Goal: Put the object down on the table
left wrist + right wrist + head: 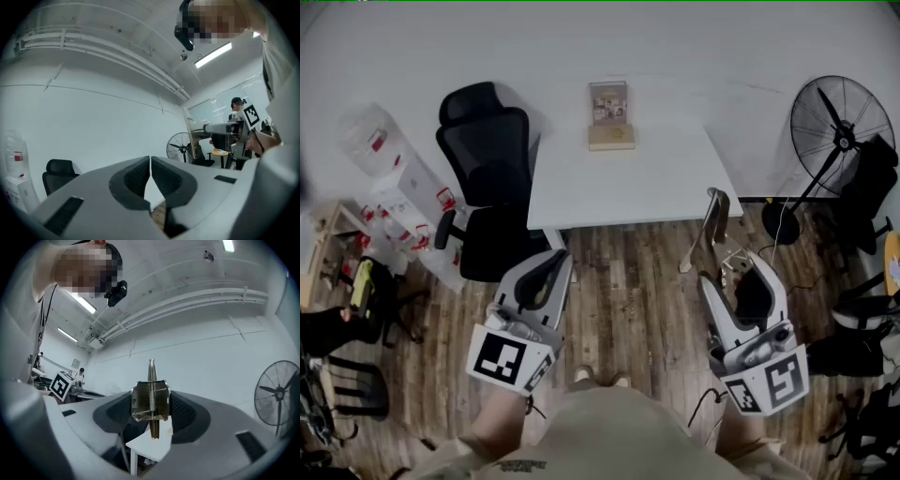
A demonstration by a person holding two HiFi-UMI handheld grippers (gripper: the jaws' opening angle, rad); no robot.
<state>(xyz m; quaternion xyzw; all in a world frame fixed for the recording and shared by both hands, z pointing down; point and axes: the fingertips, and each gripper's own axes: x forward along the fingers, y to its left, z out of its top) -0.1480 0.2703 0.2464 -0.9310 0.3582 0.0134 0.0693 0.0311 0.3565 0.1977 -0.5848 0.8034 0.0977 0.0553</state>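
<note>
The right tongs (151, 403) grip a brassy metal spring clip (143, 401) beside the white tabletop's (628, 183) near right corner; the left tongs (150, 174) are closed, empty.

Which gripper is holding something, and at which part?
The right gripper clamps a metal spring clip by its wide body; the left gripper holds nothing.

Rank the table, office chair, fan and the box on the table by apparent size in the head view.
1. table
2. office chair, close behind the table
3. fan
4. box
</note>
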